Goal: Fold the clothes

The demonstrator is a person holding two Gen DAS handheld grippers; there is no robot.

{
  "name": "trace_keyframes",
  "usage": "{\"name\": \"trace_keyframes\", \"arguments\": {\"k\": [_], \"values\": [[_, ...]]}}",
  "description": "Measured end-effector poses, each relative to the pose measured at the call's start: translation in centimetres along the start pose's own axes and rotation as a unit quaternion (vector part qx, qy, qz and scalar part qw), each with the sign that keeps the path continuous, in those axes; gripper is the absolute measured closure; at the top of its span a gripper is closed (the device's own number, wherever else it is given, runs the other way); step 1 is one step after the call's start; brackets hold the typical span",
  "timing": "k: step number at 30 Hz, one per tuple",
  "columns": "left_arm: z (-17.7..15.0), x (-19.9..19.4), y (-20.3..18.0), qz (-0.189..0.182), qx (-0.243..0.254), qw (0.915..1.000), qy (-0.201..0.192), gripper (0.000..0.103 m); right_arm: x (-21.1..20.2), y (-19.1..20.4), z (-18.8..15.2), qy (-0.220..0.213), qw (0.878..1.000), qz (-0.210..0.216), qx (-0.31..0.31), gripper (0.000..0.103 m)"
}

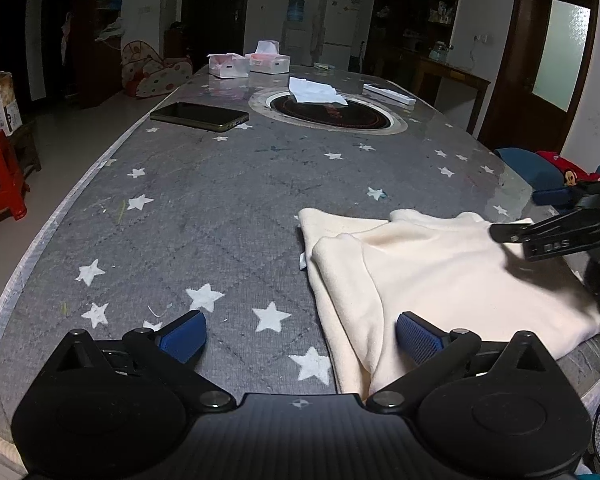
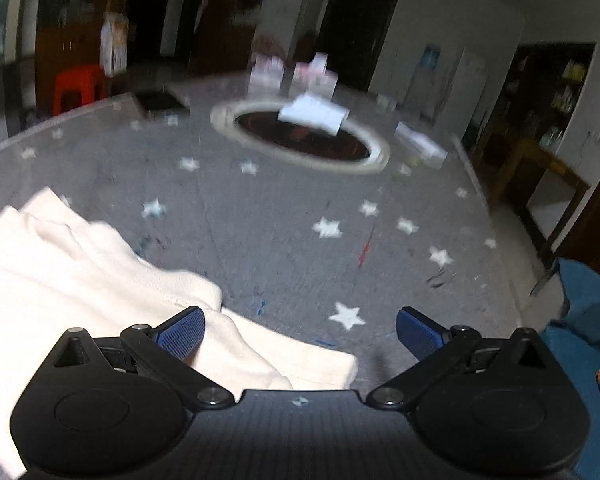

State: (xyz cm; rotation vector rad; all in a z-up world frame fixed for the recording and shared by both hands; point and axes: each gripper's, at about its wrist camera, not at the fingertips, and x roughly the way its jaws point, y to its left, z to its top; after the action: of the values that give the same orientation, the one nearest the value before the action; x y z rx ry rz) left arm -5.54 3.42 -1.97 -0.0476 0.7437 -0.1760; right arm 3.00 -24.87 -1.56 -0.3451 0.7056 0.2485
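Observation:
A cream garment (image 1: 440, 276) lies folded on the grey star-patterned table (image 1: 204, 216), at the near right in the left wrist view and at the near left in the right wrist view (image 2: 80, 276). My left gripper (image 1: 300, 338) is open and empty, its right finger over the garment's near left edge. My right gripper (image 2: 300, 334) is open and empty, its left finger above the garment's near right corner. It also shows in the left wrist view (image 1: 512, 236), hovering over the garment's far right part. The right wrist view is motion-blurred.
A phone (image 1: 198, 116), a round inset burner (image 1: 328, 112) with white paper (image 1: 316, 90) on it, tissue boxes (image 1: 248, 64) and a white bar (image 1: 388, 95) lie at the far end. A pile of blue and red clothes (image 1: 556, 172) sits off the right edge. A red stool (image 1: 0, 176) stands left.

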Motion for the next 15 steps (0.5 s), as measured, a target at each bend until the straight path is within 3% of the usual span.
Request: {"name": "trace_keyframes", "arguments": {"k": [3, 7, 12, 15], "values": [[0.2, 0.1, 0.2, -0.002, -0.005, 1.0000, 0.000, 0.000, -0.2, 0.2, 0.3, -0.008, 1.000, 0.000, -0.010, 0.000], [0.3, 0.4, 0.5, 0.001, -0.014, 0.9999, 0.006, 0.000, -2.4, 0.2, 0.4, -0.050, 0.999, 0.010, -0.005, 0.000], [0.3, 0.5, 0.5, 0.005, -0.017, 0.9998, 0.009, 0.000, -6.1, 0.7, -0.3, -0.136, 0.989, 0.062, 0.016, 0.000], [0.4, 0.5, 0.5, 0.009, -0.020, 0.9997, 0.012, 0.000, -6.8, 1.2, -0.5, -0.142, 0.984, 0.104, 0.029, 0.000]]}}
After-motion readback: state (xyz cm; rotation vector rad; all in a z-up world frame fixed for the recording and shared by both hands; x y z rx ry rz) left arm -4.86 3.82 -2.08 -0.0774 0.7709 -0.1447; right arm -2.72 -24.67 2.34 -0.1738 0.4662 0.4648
